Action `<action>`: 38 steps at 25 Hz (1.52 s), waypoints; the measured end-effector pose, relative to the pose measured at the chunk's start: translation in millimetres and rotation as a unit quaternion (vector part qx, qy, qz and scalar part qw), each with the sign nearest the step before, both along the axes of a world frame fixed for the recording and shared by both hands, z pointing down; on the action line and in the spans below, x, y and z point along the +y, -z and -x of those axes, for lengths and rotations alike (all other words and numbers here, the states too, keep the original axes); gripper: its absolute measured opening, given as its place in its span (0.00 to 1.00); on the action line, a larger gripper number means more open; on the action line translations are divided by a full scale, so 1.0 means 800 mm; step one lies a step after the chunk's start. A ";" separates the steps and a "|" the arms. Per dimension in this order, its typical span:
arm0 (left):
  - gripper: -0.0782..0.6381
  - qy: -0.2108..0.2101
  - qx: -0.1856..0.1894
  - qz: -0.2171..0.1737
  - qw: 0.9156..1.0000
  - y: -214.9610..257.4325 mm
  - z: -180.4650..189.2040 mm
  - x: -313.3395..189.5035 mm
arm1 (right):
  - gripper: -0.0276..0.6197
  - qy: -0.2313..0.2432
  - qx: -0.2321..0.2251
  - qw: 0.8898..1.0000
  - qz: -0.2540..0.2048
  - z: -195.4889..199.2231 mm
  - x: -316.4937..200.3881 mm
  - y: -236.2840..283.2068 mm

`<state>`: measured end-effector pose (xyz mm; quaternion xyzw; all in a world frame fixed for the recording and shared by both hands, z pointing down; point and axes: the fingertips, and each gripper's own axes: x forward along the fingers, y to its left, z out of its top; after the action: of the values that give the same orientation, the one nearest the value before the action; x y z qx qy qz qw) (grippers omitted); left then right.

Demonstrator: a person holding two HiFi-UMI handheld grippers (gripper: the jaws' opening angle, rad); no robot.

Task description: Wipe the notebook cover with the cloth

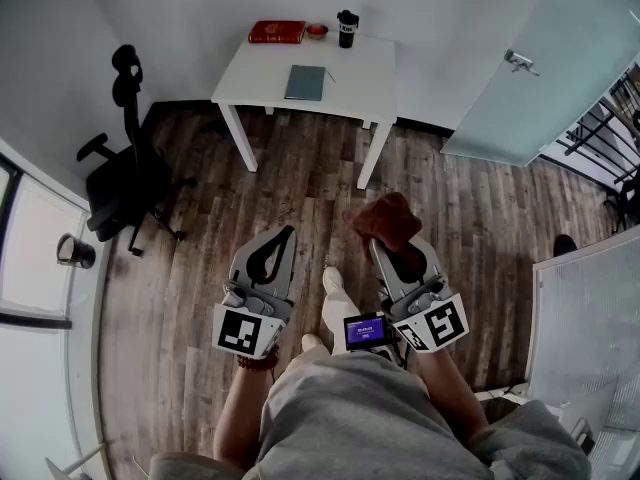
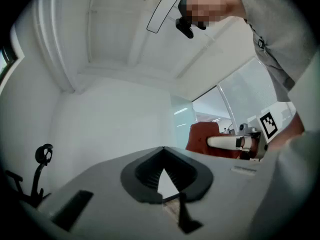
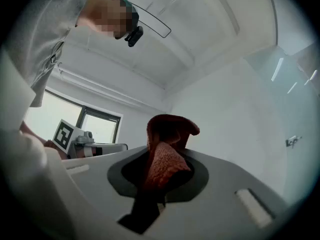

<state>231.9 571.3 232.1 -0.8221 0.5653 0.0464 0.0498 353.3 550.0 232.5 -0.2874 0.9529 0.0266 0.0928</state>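
The right tongs are clamped on a rust-red cloth, which bunches out past their tips. The left tongs are pressed together with nothing in them. Both hang over the wooden floor in the lower half of the head view, well apart from the work. The notebook lies flat on the white bench at top centre, near a red book and a dark cup. The cloth looks soft, light and floppy, so I'd guess it needs pressing flat to wipe. The thin notebook may slide on that smooth top, so pinning a corner with the left tongs seems wise.
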 end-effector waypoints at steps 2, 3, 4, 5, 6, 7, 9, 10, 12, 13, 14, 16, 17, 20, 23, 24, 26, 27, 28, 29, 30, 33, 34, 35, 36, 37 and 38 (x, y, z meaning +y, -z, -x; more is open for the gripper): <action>0.10 0.002 -0.002 0.000 1.000 -0.004 0.005 -0.017 | 0.16 0.005 -0.002 1.000 0.001 0.003 -0.020 -0.002; 0.10 0.004 -0.004 0.000 1.000 -0.006 0.008 -0.025 | 0.16 0.008 -0.006 1.000 0.002 0.004 -0.030 -0.003; 0.10 0.005 -0.006 0.001 1.000 -0.007 0.012 -0.035 | 0.16 0.012 -0.011 1.000 0.003 0.006 -0.040 -0.003; 0.10 0.008 -0.006 0.002 1.000 -0.007 0.016 -0.045 | 0.17 0.017 -0.016 1.000 0.005 0.008 -0.051 -0.003; 0.10 0.010 -0.005 0.003 1.000 -0.007 0.020 -0.056 | 0.17 0.021 -0.019 1.000 0.005 0.012 -0.062 -0.003; 0.10 0.011 -0.006 0.004 1.000 -0.008 0.024 -0.067 | 0.17 0.024 -0.019 1.000 0.003 0.017 -0.074 -0.004; 0.10 0.012 -0.010 0.007 1.000 -0.011 0.034 -0.091 | 0.17 0.027 -0.012 1.000 -0.002 0.030 -0.100 -0.007; 0.10 0.014 -0.012 0.009 1.000 -0.013 0.038 -0.104 | 0.17 0.029 -0.007 1.000 -0.002 0.036 -0.115 -0.010; 0.10 0.017 -0.018 0.014 1.000 -0.018 0.046 -0.134 | 0.17 0.033 -0.003 0.999 0.000 0.046 -0.149 -0.014; 0.10 0.017 -0.023 0.018 0.999 -0.021 0.050 -0.150 | 0.17 0.033 -0.002 0.999 0.002 0.049 -0.167 -0.015; 0.10 0.018 -0.029 0.022 0.999 -0.025 0.053 -0.166 | 0.17 0.032 -0.003 0.999 0.003 0.051 -0.186 -0.016; 0.10 0.020 -0.032 0.027 0.999 -0.026 0.059 -0.200 | 0.17 0.029 -0.008 1.000 0.009 0.053 -0.224 -0.018; 0.10 0.021 -0.031 0.027 0.999 -0.025 0.061 -0.216 | 0.17 0.029 -0.012 0.999 0.014 0.053 -0.244 -0.019; 0.10 0.027 -0.043 0.037 0.998 -0.030 0.067 -0.262 | 0.17 0.033 -0.017 0.999 0.029 0.053 -0.298 -0.020; 0.10 0.053 -0.048 0.063 0.995 -0.044 0.073 -0.299 | 0.17 0.038 -0.008 0.999 0.032 0.046 -0.345 -0.026; 0.10 0.061 -0.043 0.069 0.995 -0.050 0.074 -0.308 | 0.17 0.038 -0.004 0.999 0.033 0.043 -0.360 -0.031; 0.10 0.069 -0.036 0.077 0.994 -0.060 0.077 -0.321 | 0.17 0.040 0.005 0.998 0.041 0.040 -0.385 -0.044; 0.10 0.069 -0.037 0.081 0.994 -0.064 0.080 -0.326 | 0.17 0.044 0.011 0.998 0.050 0.041 -0.395 -0.052; 0.10 0.069 -0.038 0.085 0.993 -0.068 0.084 -0.331 | 0.17 0.051 0.017 0.997 0.061 0.043 -0.402 -0.060; 0.10 0.070 -0.039 0.088 0.993 -0.071 0.089 -0.338 | 0.17 0.056 0.024 0.996 0.069 0.046 -0.409 -0.067; 0.10 0.070 -0.037 0.089 0.993 -0.073 0.095 -0.345 | 0.17 0.060 0.032 0.995 0.075 0.049 -0.415 -0.073; 0.10 0.071 -0.026 0.090 0.993 -0.082 0.114 -0.368 | 0.17 0.058 0.056 0.993 0.087 0.062 -0.438 -0.094; 0.10 0.070 -0.024 0.092 0.993 -0.087 0.120 -0.377 | 0.17 0.055 0.064 0.992 0.092 0.068 -0.446 -0.100; 0.10 0.069 -0.022 0.095 0.993 -0.094 0.125 -0.386 | 0.17 0.049 0.072 0.991 0.097 0.074 -0.456 -0.107; 0.10 0.067 -0.020 0.099 0.993 -0.102 0.131 -0.397 | 0.17 0.042 0.080 0.991 0.103 0.080 -0.468 -0.112; 0.10 0.064 -0.017 0.102 0.993 -0.109 0.136 -0.409 | 0.17 0.034 0.086 0.990 0.108 0.086 -0.480 -0.116; 0.10 0.060 -0.012 0.105 0.993 -0.116 0.142 -0.422 | 0.17 0.027 0.091 0.989 0.115 0.092 -0.493 -0.119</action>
<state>118.5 233.9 325.1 -0.7878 0.6147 -0.0260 -0.0270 279.5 155.3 328.0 -0.2663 0.9617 -0.0594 -0.0269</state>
